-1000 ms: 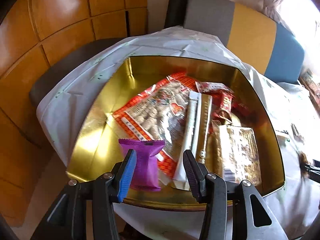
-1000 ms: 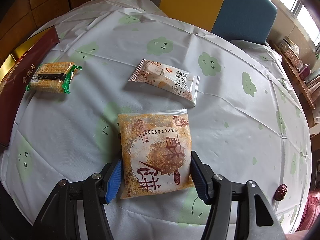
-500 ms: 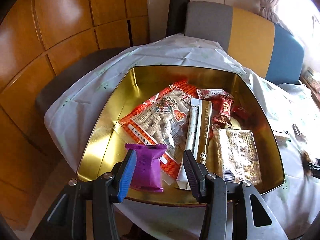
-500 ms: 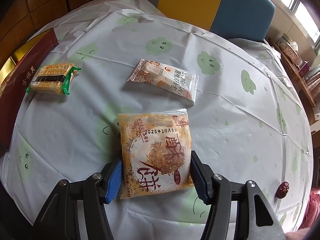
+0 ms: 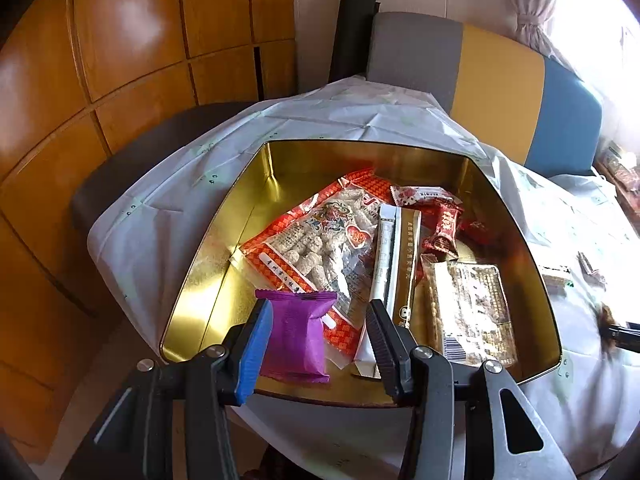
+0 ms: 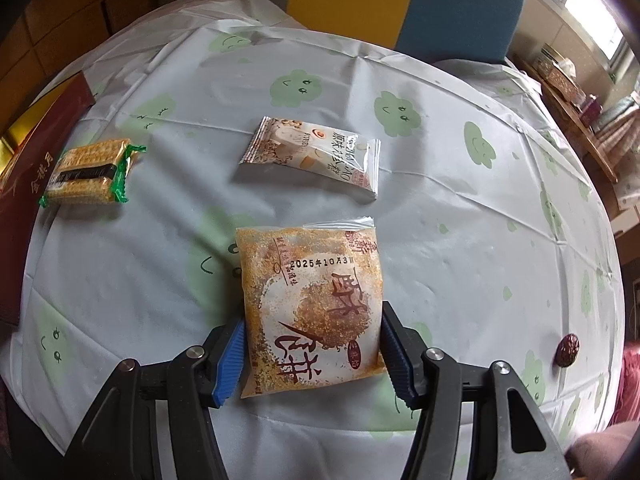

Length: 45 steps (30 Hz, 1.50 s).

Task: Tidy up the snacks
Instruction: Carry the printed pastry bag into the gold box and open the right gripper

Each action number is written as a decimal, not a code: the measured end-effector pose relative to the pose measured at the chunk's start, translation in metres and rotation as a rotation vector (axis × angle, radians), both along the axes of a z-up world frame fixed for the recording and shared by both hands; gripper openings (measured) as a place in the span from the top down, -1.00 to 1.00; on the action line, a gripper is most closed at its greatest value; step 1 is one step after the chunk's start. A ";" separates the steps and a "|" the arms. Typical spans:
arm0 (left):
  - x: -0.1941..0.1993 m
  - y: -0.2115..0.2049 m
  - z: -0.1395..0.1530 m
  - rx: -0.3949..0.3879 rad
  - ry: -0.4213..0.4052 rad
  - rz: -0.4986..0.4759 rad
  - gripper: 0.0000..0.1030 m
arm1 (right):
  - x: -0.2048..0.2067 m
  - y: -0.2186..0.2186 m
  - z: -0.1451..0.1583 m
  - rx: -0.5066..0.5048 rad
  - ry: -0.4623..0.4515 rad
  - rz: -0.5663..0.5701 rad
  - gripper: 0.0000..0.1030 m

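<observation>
A gold tin point(image 5: 224, 264) is seen standing on a table under a white cloth point(image 5: 160, 200), close to the near-left table edge, with its near rim just in front of the left gripper point(image 5: 316, 340). The left gripper's jaws are spread; a purple packet point(image 5: 298, 336) sits between them, touching the blue pad on the left, while a clear gap is left to the black finger on the right. The packet appears to lie over the tin's near rim, though whether it rests on anything cannot be told. Inside the tin, the right and middle are filled by a red bag of puffed snacks point(image 5: 320, 240), a long white-and-gold stick pack point(image 5: 396, 264), small red sweets point(image 5: 444, 224) and a clear biscuit pack point(image 5: 472, 304); bare gold floor is left along the left wall. In the other view, an orange pastry packet point(image 6: 312, 312) is pinched at its lower sides by the right gripper point(image 6: 312, 354), both pads pressed against its edges. Beyond it, a white snack packet point(image 6: 316, 156) and a green-ended cracker pack point(image 6: 88, 172) lie well apart on open cloth point(image 6: 460, 220), the cracker pack just beside a dark red lid point(image 6: 36, 168) at the left edge. A small dark sweet point(image 6: 568, 344) lies near the right table edge.
</observation>
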State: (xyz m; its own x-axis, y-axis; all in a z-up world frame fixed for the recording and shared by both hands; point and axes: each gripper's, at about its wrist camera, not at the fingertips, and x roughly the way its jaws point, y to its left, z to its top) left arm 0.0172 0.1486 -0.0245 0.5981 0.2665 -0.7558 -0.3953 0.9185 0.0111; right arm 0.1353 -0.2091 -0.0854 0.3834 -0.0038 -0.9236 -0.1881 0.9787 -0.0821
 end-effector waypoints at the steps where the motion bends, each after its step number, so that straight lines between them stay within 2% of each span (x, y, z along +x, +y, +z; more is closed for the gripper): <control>1: -0.001 0.000 0.001 -0.003 -0.003 0.000 0.04 | 0.001 -0.001 0.000 0.008 0.002 -0.017 -0.18; 7: -0.003 0.001 0.004 -0.011 -0.017 0.002 0.04 | 0.008 -0.006 0.003 0.024 0.003 -0.081 -0.17; 15: -0.004 0.002 0.004 -0.024 -0.020 0.006 0.04 | 0.004 0.001 0.026 0.082 -0.054 -0.069 -0.17; 22: -0.003 0.002 0.004 -0.023 -0.016 0.005 0.04 | -0.011 0.031 0.040 0.125 -0.083 0.043 -0.17; 38: -0.007 0.010 0.006 -0.004 -0.010 0.032 0.04 | -0.035 0.168 0.085 0.235 -0.109 0.424 -0.17; 45: -0.010 0.026 0.005 -0.022 -0.015 0.087 0.04 | -0.021 0.218 0.085 0.222 -0.105 0.496 -0.17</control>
